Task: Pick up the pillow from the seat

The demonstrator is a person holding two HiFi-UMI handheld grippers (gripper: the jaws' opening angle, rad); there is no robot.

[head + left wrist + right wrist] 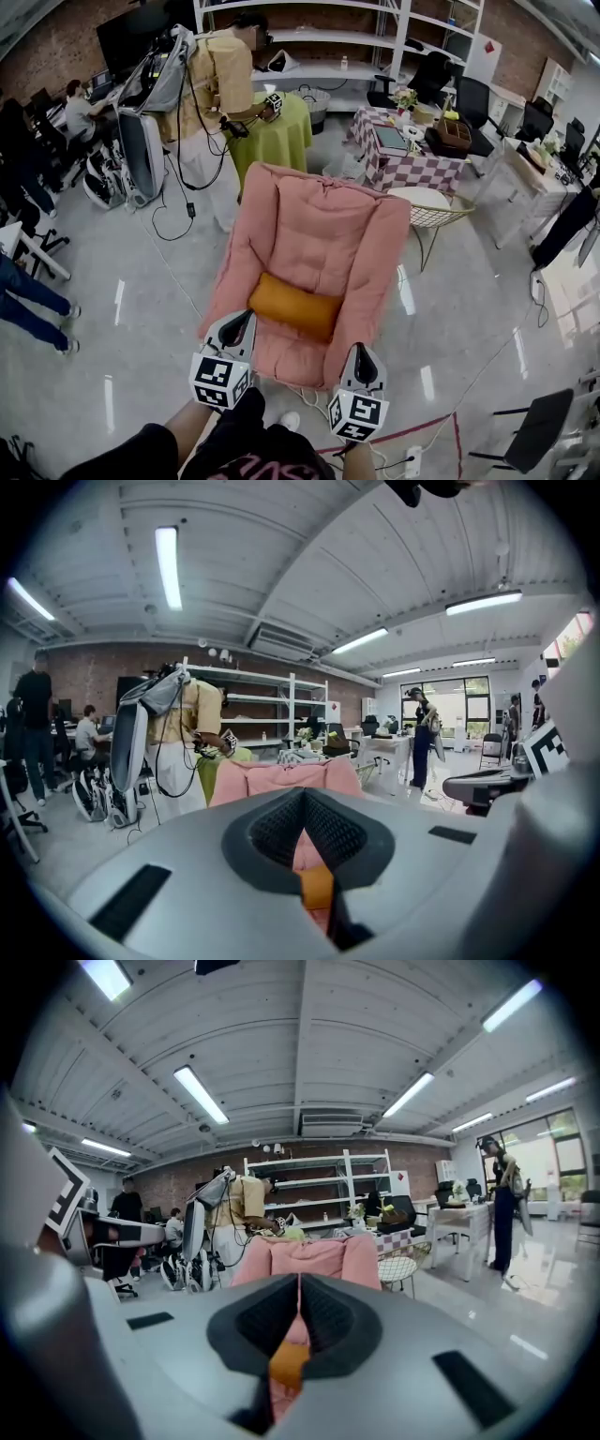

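While standing right at the front of the pink seat (319, 220), holding left gripper (242, 323) and right gripper (362, 356) low, side by side, both pointing at it. Reading the left gripper (305, 834) jaws in its own view as pressed together, gripping nothing. Reading the right gripper (298, 1309) jaws the same way: closed, empty.

Seeing orange pillow (295, 307) lying crosswise on the seat cushion, toward its front edge, long side running arm to arm. Placing left gripper tip near the pillow's left end in the head view, over the seat's left front corner. Placing right gripper tip at the seat's right front corner, apart from the pillow.

Catching a narrow strip of the pillow (317, 888) just below the closed jaws in the left gripper view, pink backrest showing above it. Getting the same strip of pillow (289, 1361) in the right gripper view.

Noting a person in a yellow shirt (217, 70) behind the seat, leaning over a round worktop with a green cloth (277, 141). Noting a checkered worktop (403, 173) to the right rear, a white wire chair (431, 214) just beside the seat's right arm, white shelving (328, 39) along the brick wall, glossy grey floor (141, 309) all round.
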